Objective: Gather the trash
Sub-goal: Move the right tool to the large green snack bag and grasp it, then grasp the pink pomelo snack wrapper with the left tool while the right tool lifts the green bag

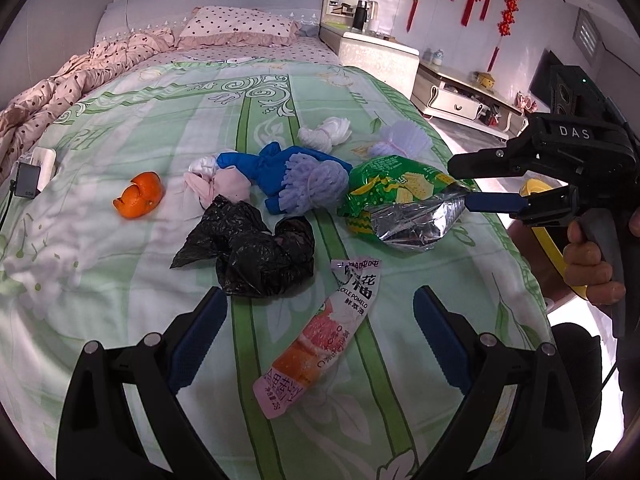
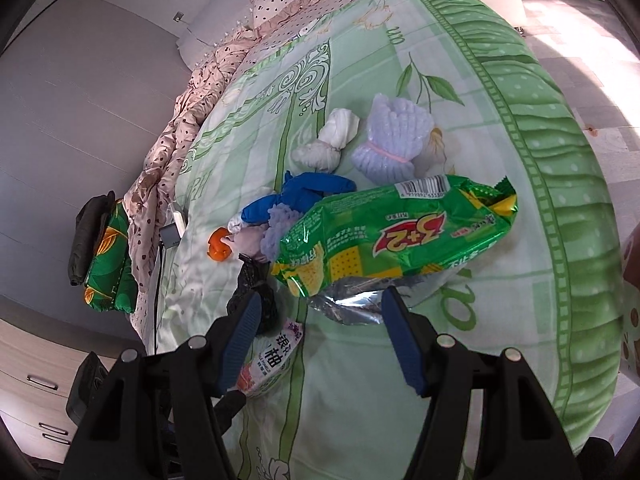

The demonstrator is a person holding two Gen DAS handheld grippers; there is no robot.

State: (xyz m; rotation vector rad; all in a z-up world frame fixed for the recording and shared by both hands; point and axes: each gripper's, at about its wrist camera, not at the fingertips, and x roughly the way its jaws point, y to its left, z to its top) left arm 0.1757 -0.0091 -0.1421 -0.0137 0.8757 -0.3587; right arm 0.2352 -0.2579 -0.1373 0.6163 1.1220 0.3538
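Trash lies scattered on the green bedspread (image 1: 120,280). My left gripper (image 1: 318,300) is open, low over a pink pomelo wrapper (image 1: 320,332) that lies between its fingers without touching them. A crumpled black bag (image 1: 248,252) sits just beyond. My right gripper (image 2: 320,304) is open too, and the silver torn end of a green snack bag (image 2: 400,232) reaches in between its fingers. Seen from the left wrist, the right gripper (image 1: 468,184) comes in from the right at that snack bag (image 1: 400,196). Farther off lie orange peel (image 1: 138,196), a blue bag (image 1: 280,168) and purple foam net (image 1: 316,184).
White tissue (image 1: 324,132) and another foam net (image 1: 400,136) lie toward the bed's right edge. A phone and charger (image 1: 30,178) rest at the left by the pink dotted quilt (image 1: 80,76). A hand (image 1: 588,256) holds the right gripper's handle. Beyond the bed stand a nightstand (image 1: 376,52) and cabinet (image 1: 460,96).
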